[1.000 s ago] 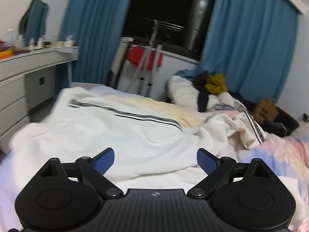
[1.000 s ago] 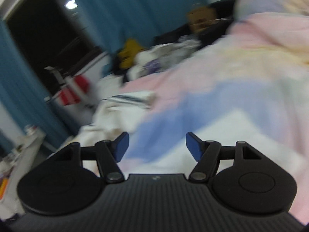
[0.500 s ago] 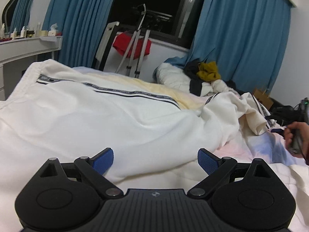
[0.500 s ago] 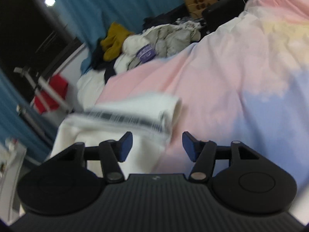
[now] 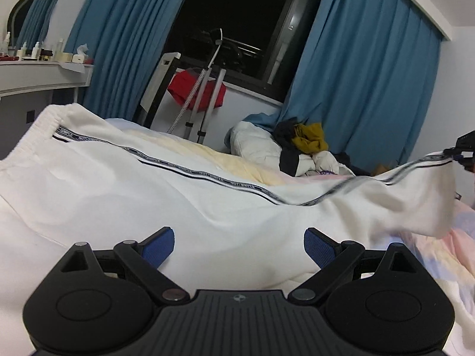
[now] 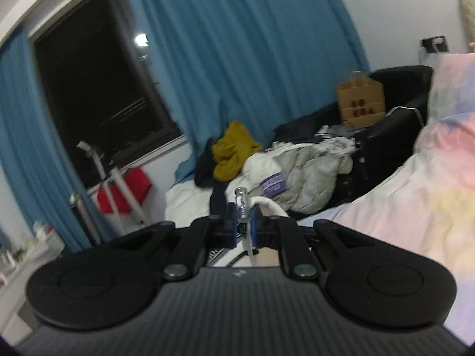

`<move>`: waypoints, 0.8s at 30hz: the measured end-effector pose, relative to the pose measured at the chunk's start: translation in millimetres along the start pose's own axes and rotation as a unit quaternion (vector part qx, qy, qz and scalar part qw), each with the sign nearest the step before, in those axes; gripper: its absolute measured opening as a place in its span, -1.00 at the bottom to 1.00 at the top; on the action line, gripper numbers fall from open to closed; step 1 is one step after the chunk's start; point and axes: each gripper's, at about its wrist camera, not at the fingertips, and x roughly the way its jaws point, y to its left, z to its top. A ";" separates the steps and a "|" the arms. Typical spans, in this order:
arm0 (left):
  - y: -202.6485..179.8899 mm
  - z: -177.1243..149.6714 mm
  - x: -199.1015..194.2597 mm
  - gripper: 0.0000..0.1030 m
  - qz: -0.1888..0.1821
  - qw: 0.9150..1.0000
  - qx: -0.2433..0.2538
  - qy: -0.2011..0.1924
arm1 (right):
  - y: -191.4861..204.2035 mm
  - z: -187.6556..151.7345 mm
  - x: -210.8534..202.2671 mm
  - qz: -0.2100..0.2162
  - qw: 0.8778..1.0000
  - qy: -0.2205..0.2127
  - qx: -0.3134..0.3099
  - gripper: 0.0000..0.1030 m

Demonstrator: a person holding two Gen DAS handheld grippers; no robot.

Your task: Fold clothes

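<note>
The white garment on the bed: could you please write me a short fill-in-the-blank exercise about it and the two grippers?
1. The right gripper has just closed its jaws on the ___ end of the white garment.
2. The left gripper has its jaws ___.
3. The curtains are ___.
4. The dark trim stripe runs along the ___.

Missing words: cuff; open; blue; garment

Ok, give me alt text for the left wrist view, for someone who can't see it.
The open left gripper hovers low over a white garment spread on the bed. At far right the right gripper lifts its striped end clear. Behind hang blue curtains.
</note>
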 end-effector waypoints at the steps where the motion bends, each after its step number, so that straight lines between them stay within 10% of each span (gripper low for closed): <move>1: -0.6 1.9 -1.2 0.86 0.004 1.000 0.001 -0.001 | -5.2 11.4 6.2 -0.013 1.000 0.009 0.003 -0.77; 8: -2.1 7.1 0.7 0.86 0.016 1.000 0.013 0.014 | -43.0 16.3 64.6 -0.065 0.992 0.110 -0.005 -0.50; 13: -0.7 1.8 1.9 0.86 0.017 0.999 0.015 0.023 | -51.8 -9.9 52.1 -0.090 0.992 0.083 -0.029 0.44; 18: 2.3 0.6 1.4 0.86 0.017 0.999 -0.001 0.030 | -76.8 -43.4 7.3 -0.075 0.991 0.074 0.087 0.47; 24: 6.4 -1.4 -2.7 0.86 0.024 0.999 -0.018 0.037 | -112.0 -165.2 6.0 -0.056 0.925 0.194 0.323 0.33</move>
